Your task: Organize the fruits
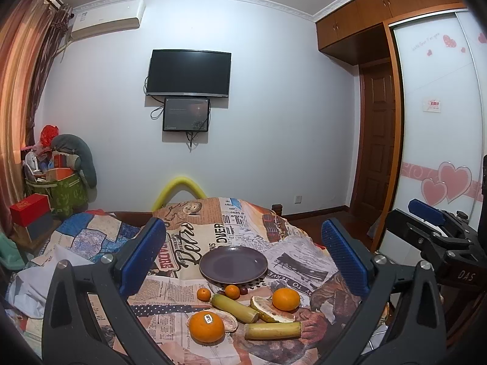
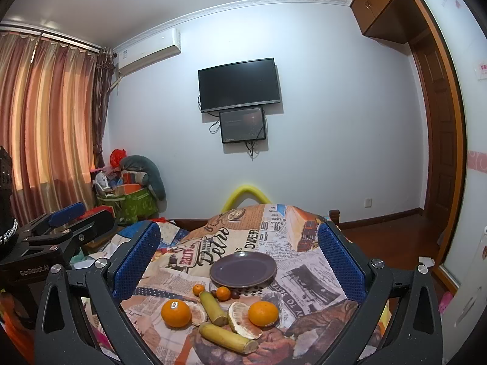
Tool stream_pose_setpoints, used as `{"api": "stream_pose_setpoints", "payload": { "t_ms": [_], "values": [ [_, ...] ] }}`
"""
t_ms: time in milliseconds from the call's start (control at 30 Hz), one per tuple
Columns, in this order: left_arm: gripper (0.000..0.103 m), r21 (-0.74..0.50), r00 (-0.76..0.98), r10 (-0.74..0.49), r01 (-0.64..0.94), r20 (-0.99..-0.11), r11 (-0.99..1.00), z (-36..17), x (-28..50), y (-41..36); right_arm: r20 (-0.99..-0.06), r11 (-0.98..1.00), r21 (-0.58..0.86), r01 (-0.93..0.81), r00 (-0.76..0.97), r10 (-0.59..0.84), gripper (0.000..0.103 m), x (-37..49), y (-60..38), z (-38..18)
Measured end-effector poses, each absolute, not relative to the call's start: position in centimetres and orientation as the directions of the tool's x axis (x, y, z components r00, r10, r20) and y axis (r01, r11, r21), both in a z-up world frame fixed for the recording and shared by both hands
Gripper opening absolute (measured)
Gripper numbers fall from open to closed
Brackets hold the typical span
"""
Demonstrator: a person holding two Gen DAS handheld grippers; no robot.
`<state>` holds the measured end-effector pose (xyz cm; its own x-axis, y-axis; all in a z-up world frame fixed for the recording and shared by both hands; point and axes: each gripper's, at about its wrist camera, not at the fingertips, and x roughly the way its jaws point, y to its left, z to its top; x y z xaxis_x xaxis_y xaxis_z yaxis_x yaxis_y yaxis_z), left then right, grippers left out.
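Observation:
An empty dark purple plate (image 1: 233, 264) (image 2: 243, 269) sits on a newspaper-print cloth. In front of it lie fruits: an orange with a sticker (image 1: 206, 326) (image 2: 176, 313), a second orange (image 1: 285, 299) (image 2: 263, 313), two small tangerines (image 1: 203, 294) (image 1: 232, 291), two banana pieces (image 1: 273, 330) (image 1: 235, 304), pomelo pieces (image 1: 269, 308) (image 2: 242, 319) and small dark fruits (image 1: 243, 290). My left gripper (image 1: 243, 258) is open and empty, raised above the fruits. My right gripper (image 2: 240, 261) is open and empty, likewise above them.
The cloth (image 1: 188, 237) covers a table with bedding (image 1: 85, 234) to the left. A red box (image 1: 29, 210) and a green bag of clutter (image 1: 65, 191) stand at the left wall. The right gripper's body (image 1: 441, 237) is at my right; a wardrobe (image 1: 441, 121) is beyond.

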<state>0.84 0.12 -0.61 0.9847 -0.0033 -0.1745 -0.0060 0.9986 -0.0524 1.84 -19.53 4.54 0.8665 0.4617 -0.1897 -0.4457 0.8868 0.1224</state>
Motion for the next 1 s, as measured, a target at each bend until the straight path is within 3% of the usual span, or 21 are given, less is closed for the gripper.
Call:
{"api": "stream_pose_setpoints", "payload": {
  "t_ms": [1000],
  "values": [
    [0.103, -0.067, 0.985, -0.001, -0.011, -0.172, 0.998, -0.33, 0.78, 0.37, -0.184, 0.883, 0.126, -0.451, 0.865, 0.468, 0.103, 1.93, -19.52, 4.45]
  ]
}}
